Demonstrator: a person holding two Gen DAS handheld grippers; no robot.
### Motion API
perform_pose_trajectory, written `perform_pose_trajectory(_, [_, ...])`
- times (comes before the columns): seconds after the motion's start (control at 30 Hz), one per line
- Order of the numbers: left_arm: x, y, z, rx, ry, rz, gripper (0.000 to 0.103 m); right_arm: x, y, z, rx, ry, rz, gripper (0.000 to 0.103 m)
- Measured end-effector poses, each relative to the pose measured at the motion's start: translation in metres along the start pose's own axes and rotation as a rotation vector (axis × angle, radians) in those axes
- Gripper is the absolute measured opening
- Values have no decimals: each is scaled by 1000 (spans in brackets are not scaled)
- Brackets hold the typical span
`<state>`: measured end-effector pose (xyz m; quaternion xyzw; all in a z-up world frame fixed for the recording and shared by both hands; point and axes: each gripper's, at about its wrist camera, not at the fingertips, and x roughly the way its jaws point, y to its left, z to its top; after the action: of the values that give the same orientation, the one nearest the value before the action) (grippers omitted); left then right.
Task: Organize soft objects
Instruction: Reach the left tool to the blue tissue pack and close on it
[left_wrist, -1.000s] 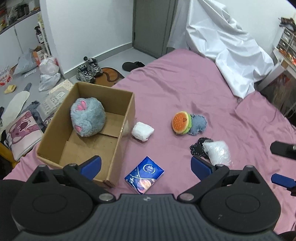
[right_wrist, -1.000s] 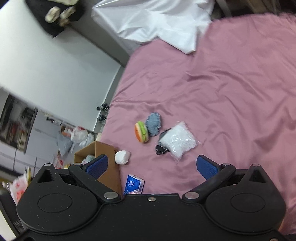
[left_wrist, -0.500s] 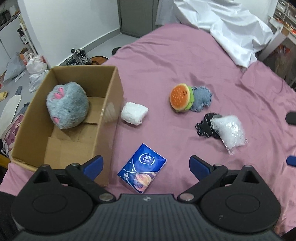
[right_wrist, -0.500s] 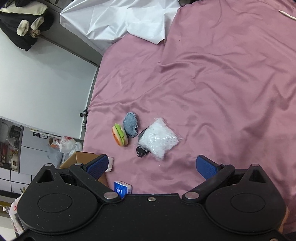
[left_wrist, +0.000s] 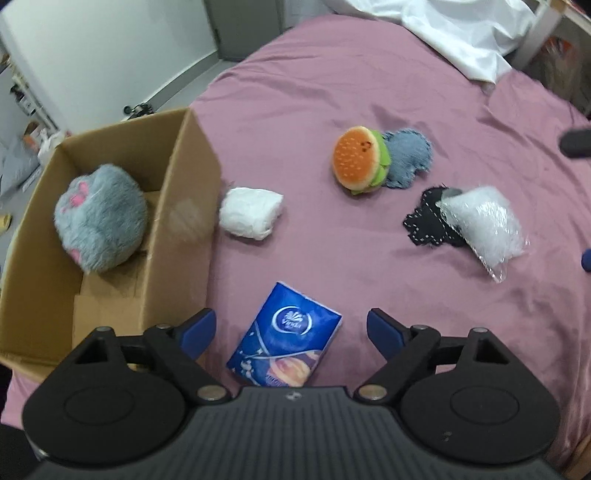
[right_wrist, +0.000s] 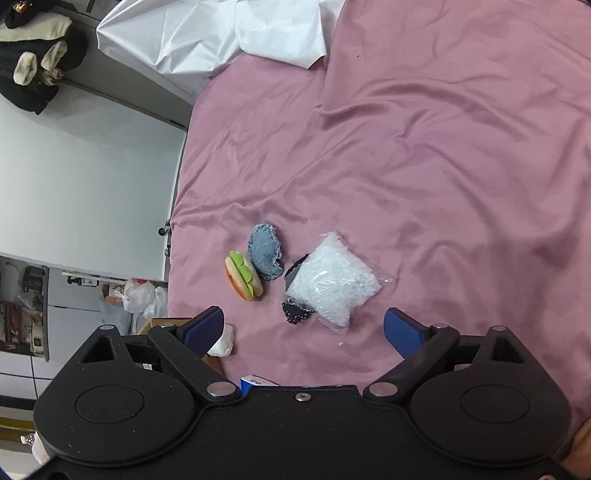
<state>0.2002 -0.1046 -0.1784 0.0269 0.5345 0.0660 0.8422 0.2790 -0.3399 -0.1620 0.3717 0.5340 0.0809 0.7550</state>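
While spread wide and empty, left gripper (left_wrist: 291, 330) over blue tissue pack (left_wrist: 286, 338) beside cardboard box (left_wrist: 184, 192) holding grey plush (left_wrist: 99, 223). Right gripper (right_wrist: 303, 328) likewise agape, empty, above clear bag (right_wrist: 332, 286) near burger plush (right_wrist: 243, 275) on pink sheet (right_wrist: 443, 166).

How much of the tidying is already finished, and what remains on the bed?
Done: only the grey plush toy lies in the cardboard box. In hand: nothing; the left hand-held gripper is open above the blue tissue pack, and the right hand-held gripper is open too. Left: white bundle, burger plush, denim patch, black patch, clear bag.
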Motion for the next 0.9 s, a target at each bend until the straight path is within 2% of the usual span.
perform_pose_trajectory(0.3, [18,-23,-1,163,4,97,85,13,5,3,-13,24,-13,94])
perform_pose_trajectory(0.43, [21,-28,-2,191,-12,124,83,18,6,5,-21,38,-17,94])
perform_pose_trajectory(0.5, [22,-32,-4,217,-21,125,76,22,7,6,-23,49,-21,94])
perform_pose_trajectory(0.57, [25,-36,-6,236,-10,110,72,24,7,7,-26,55,-26,94])
perform_pose_trajectory(0.77, [36,-38,-9,218,-4,120,72,35,6,8,-28,84,-44,94])
perform_pose_trajectory(0.9, [44,-27,-4,152,25,75,72,45,3,10,-15,100,-54,94])
